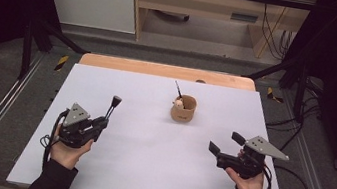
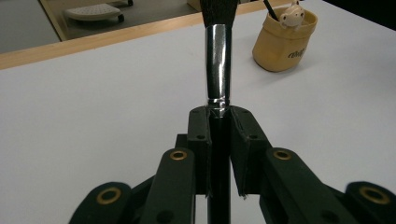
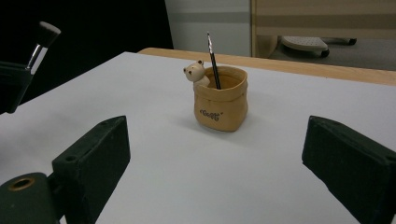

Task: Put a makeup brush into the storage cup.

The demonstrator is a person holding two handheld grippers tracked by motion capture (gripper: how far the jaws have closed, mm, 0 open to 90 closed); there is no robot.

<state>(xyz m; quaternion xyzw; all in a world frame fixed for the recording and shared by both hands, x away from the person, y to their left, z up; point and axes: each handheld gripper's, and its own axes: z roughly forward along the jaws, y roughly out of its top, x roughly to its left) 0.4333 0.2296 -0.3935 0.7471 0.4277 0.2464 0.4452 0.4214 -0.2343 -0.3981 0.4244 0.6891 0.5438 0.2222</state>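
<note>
High view: white counter [image 1: 145, 172] with a wooden strip along its far edge. Left tongs [image 1: 106, 120] sit near the left edge, closed on a makeup brush [image 1: 113, 107] whose dark head points up and away, over the counter's left half. Right tongs [image 1: 224, 143] sit near the right edge, jaws spread wide, nothing between them. A tan pot [image 1: 184, 110] stands alone a little right of centre toward the far side, well apart from both tongs; broad bare surface lies between pot and each hand, and along the near edge. Count: one pot, one thin dark stick [image 1: 177, 90] standing in it, one small bear figure [image 1: 178, 104] at its rim, one brush in the left tongs.

Left gripper view: tongs [image 2: 219, 122] clamped tight on the brush's black handle just below the shiny metal ferrule [image 2: 218, 65]; the brush runs straight up out of frame. Pot [image 2: 283, 43] shows at upper right, apart from the brush, open counter between. Wooden edge crosses behind.

Right gripper view: jaws stand far apart at either lower corner, empty. Pot [image 3: 220, 100] sits upright ahead between them, clear surface all round it; the stick [image 3: 213, 58] leans inside, the bear [image 3: 196, 74] peeks over the left rim. Brush head [image 3: 46, 33] shows at far left, raised in the other tongs.
</note>
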